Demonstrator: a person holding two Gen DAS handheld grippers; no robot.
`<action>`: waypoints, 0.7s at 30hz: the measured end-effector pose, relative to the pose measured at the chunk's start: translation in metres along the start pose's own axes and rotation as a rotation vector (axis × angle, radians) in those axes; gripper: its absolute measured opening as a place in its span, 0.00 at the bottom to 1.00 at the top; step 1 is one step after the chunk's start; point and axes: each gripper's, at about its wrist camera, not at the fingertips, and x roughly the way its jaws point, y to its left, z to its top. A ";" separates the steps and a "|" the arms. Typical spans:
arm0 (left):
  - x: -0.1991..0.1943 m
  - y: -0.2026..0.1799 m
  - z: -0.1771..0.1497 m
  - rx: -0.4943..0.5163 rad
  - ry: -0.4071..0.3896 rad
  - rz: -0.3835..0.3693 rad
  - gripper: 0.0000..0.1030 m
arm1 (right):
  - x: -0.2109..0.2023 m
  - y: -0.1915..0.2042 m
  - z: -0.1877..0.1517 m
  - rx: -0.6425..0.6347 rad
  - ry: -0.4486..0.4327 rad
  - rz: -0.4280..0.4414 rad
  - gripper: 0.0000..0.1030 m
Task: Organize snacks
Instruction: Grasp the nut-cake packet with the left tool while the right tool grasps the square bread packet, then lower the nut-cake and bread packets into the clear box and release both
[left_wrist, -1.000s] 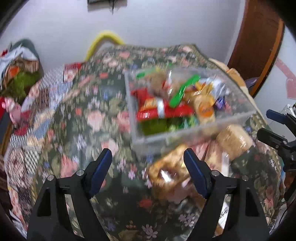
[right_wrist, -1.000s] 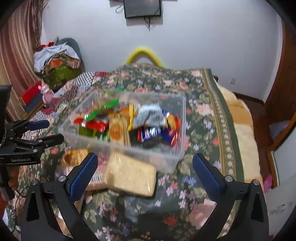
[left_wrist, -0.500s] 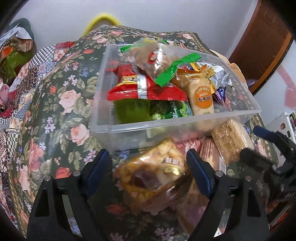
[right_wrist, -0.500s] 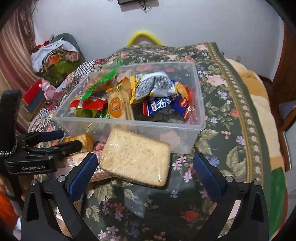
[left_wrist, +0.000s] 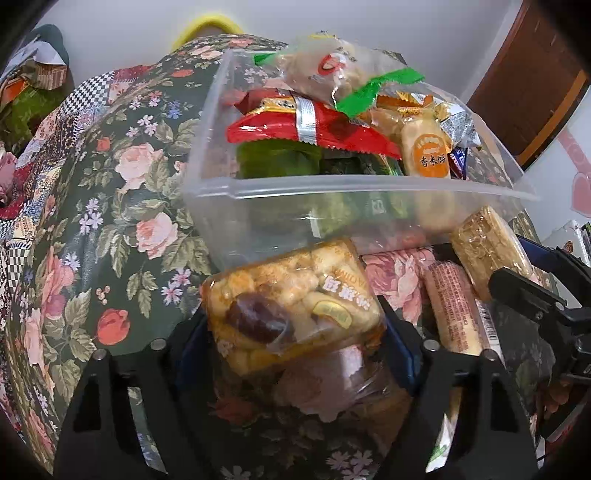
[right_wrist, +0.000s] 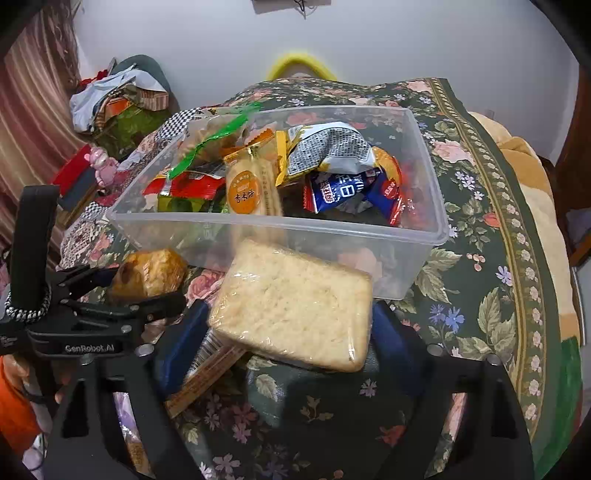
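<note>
A clear plastic box (left_wrist: 332, 184) (right_wrist: 277, 221) full of wrapped snacks stands on the floral cloth. In front of it lies a golden puffed-snack pack (left_wrist: 291, 306) (right_wrist: 151, 273). My left gripper (left_wrist: 295, 341) (right_wrist: 144, 286) straddles that pack; its jaws are closing and the blue pads touch both sides. A pale cracker pack (right_wrist: 295, 306) (left_wrist: 487, 251) leans on other packs. The jaws of my right gripper (right_wrist: 288, 332) (left_wrist: 517, 266) are closing on it, pads against its edges. A long pink wafer pack (left_wrist: 454, 306) (right_wrist: 207, 354) lies between the two.
The dark floral cloth (right_wrist: 480, 258) drops away at the right. A pile of clothes (right_wrist: 118, 99) and a pink toy (right_wrist: 103, 170) sit at the far left. A wooden door (left_wrist: 535, 92) stands at the right. Another clear pack (left_wrist: 332, 387) lies under the golden one.
Both grippers have come down and in towards the packs in front of the box. Their jaws stood wide around the packs and have narrowed onto them.
</note>
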 end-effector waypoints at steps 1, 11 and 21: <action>-0.003 0.001 -0.002 0.000 -0.008 0.000 0.77 | 0.000 0.001 -0.001 -0.004 -0.004 -0.006 0.80; -0.049 -0.012 -0.014 0.062 -0.102 0.019 0.76 | -0.021 -0.001 -0.006 -0.019 -0.049 -0.065 0.77; -0.098 -0.023 0.009 0.086 -0.219 -0.008 0.76 | -0.057 -0.009 0.004 0.006 -0.138 -0.082 0.77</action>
